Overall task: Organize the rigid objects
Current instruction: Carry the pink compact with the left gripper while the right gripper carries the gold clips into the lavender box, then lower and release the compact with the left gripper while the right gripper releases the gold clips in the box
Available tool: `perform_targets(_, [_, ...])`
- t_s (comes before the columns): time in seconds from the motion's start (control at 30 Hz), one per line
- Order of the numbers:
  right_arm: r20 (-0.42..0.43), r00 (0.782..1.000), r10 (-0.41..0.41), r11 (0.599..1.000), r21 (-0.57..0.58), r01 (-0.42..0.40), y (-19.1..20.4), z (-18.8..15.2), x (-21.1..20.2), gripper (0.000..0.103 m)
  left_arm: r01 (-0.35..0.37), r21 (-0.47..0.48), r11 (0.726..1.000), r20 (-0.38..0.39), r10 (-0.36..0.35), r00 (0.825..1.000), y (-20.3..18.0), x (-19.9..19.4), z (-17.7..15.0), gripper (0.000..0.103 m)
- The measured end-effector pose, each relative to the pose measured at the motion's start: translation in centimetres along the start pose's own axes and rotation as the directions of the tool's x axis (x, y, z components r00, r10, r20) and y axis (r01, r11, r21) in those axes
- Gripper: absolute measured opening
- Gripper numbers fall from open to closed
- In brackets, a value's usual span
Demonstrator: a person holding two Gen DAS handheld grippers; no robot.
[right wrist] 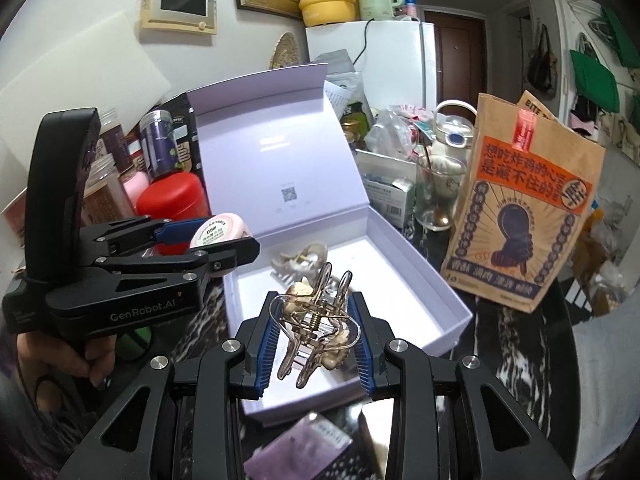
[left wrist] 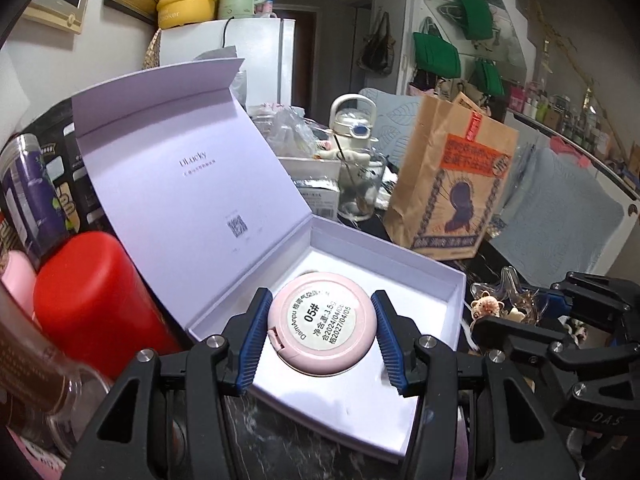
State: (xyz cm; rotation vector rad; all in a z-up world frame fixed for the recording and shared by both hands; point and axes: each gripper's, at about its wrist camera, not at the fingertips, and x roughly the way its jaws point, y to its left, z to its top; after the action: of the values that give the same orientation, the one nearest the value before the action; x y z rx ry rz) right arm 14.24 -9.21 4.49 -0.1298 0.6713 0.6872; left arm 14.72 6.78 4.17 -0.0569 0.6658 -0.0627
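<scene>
The left gripper is clamped on a round pink compact, one blue pad on each side of it. The compact sits flat between the pads, with its label facing up. Right under and ahead of this gripper is the open white box, so the compact only needs to go straight down. The right gripper is clamped on a clear hair clip. The clip's long way points forward, toward the box. The box floor lies just below and ahead of it, where another clip already rests. Both grippers hang over the near end of the box, close together.
</scene>
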Motion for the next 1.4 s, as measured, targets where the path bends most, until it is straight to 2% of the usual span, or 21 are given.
perform_targets(0.3, [-0.015,0.999,-0.032,0.999,-0.014,0.032,-1.5,1.9,2.6,0.033,-0.057,-0.010,0.998,0.006,0.057,0.998,0.9,3.2,1.8,0.050])
perform_targets(0.43, [-0.034,0.999,-0.030,1.000,-0.002,0.030,-2.2,2.5,4.2,0.033,-0.051,-0.048,0.998,-0.015,0.050,0.999,2.0,5.0,2.5,0.050])
perform_targets(0.67, [-0.064,0.996,-0.064,0.998,0.004,0.064,-3.2,3.2,7.2,0.033,-0.100,-0.036,0.994,-0.052,0.098,0.994,2.6,7.7,2.5,0.050])
perform_targets(1.07, [-0.156,0.981,-0.111,0.991,0.062,0.122,-5.1,2.1,11.8,0.033,-0.095,-0.011,0.995,-0.168,0.092,0.981,2.3,11.3,1.0,0.050])
perform_targets(1.4, [-0.210,0.966,-0.152,0.985,0.052,0.166,-5.5,1.2,12.9,0.033,-0.123,0.040,0.992,-0.181,0.129,0.975,1.7,11.3,0.7,0.050])
